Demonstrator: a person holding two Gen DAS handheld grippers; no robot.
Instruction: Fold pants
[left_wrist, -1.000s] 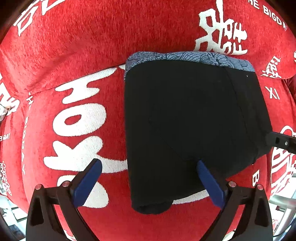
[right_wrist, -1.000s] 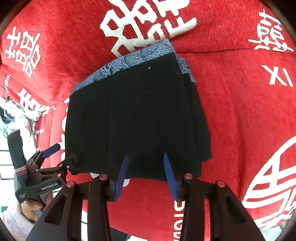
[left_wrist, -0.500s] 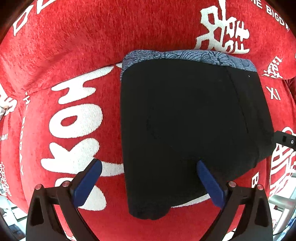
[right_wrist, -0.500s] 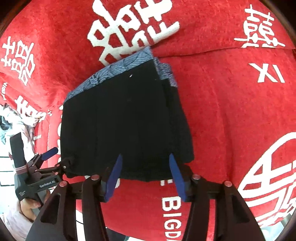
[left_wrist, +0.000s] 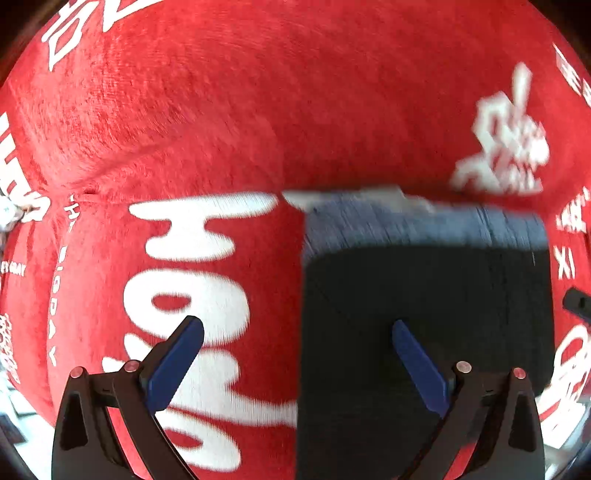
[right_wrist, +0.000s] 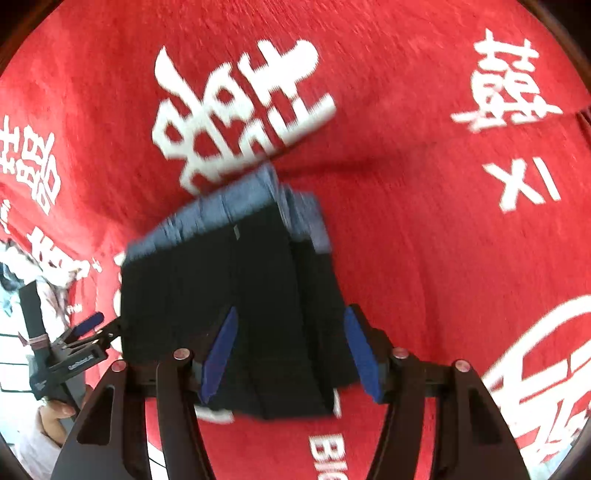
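Black pants (left_wrist: 424, 314) with a blue patterned waistband (left_wrist: 424, 225) lie folded into a compact rectangle on a red cloth. My left gripper (left_wrist: 295, 343) is open over the pants' left edge, one finger over the cloth, one over the black fabric. In the right wrist view the pants (right_wrist: 229, 288) lie in the middle. My right gripper (right_wrist: 290, 350) is open above their near right part, holding nothing. The left gripper (right_wrist: 88, 328) shows at the pants' left edge.
The red cloth (left_wrist: 258, 110) with large white characters covers the whole surface and has a crease ridge behind the pants. The person's hand (right_wrist: 55, 410) holds the left gripper at the left edge of the right wrist view.
The left gripper has moved left and closer, so the pants now sit to the right in its view. The right gripper's jaws have opened wider over the pants.
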